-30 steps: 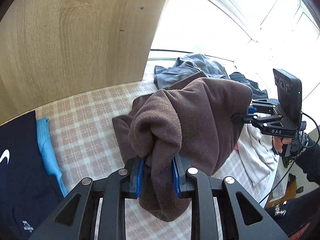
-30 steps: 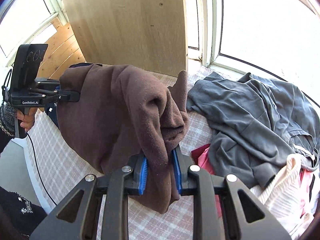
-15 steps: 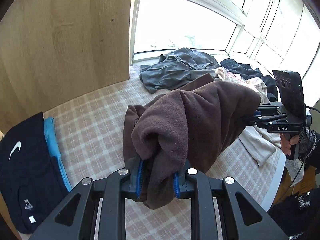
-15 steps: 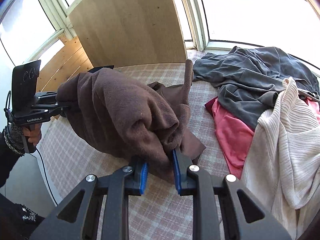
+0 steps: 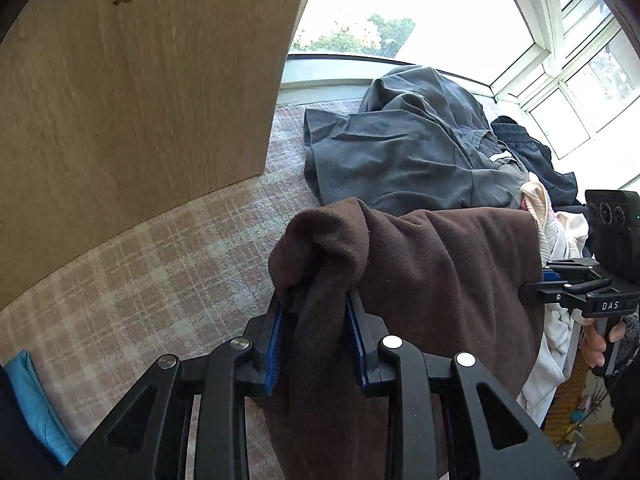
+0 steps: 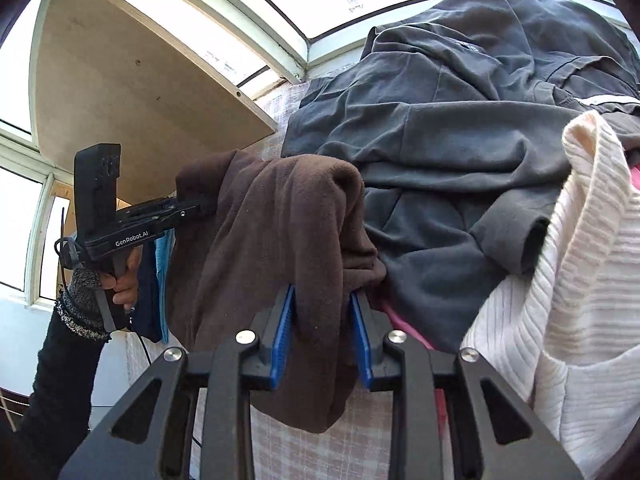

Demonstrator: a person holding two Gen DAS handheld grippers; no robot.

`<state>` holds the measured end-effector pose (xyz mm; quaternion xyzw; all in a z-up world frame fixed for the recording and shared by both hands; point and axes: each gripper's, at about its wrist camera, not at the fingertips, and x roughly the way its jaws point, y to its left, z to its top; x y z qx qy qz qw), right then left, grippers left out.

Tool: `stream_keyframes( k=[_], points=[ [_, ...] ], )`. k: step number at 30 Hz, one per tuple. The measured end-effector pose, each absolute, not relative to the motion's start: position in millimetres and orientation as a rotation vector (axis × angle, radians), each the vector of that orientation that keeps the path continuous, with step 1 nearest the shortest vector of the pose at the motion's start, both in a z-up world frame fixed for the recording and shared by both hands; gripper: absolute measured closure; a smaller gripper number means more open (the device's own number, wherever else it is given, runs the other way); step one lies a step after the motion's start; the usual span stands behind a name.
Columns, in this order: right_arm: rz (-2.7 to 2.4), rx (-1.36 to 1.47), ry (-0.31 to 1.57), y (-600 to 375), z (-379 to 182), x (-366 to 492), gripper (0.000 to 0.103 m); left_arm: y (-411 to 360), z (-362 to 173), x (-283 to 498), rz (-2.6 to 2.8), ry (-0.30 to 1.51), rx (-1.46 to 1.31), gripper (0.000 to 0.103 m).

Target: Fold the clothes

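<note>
Hanging between two tools, one brown fleece garment [image 5: 448, 272] was pinched at one end by the left hand-held gripper [image 5: 314, 344] and at the other by the right hand-held gripper [image 6: 322, 336], lifted above the checked bed cover [image 5: 152, 264]. Behind lay one grey garment [image 6: 460, 128], one cream knit [image 6: 580, 280] and one pink piece [image 6: 404, 328].

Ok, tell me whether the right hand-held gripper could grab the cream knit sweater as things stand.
Probably not yet. The right hand-held gripper is shut on the brown fleece garment, so its jaws are full. The cream knit sweater lies close beside it, unobstructed, once the fleece is released.
</note>
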<state>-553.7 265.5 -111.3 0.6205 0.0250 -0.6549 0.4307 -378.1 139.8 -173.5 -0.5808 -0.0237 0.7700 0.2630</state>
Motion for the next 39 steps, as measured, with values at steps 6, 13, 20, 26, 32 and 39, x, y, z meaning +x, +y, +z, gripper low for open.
stream_keyframes(
  k=[6,13,20,26,32,39],
  points=[
    [-1.567,1.671,0.063,249,-133,-580,0.048,112,-185,-384,1.961,-0.172,-1.671,0.061],
    [-1.494,1.724,0.154,223,-144,-592,0.042,117,-225,-399,1.816,-0.259,-1.774,0.044],
    [-1.427,1.727,0.134,211,-160,-598,0.038,145,-222,-396,1.784,-0.172,-1.725,0.061],
    [-1.451,1.636,0.143,219,-142,-587,0.066,143,-208,-383,1.838,-0.211,-1.647,0.081],
    [-1.476,1.493,0.184,220,-91,-556,0.072,105,-142,-346,1.965,-0.283,-1.46,0.083],
    [-1.643,0.783,0.517,183,7,-472,0.072,85,-36,-273,2.333,0.166,-0.958,0.081]
  ],
)
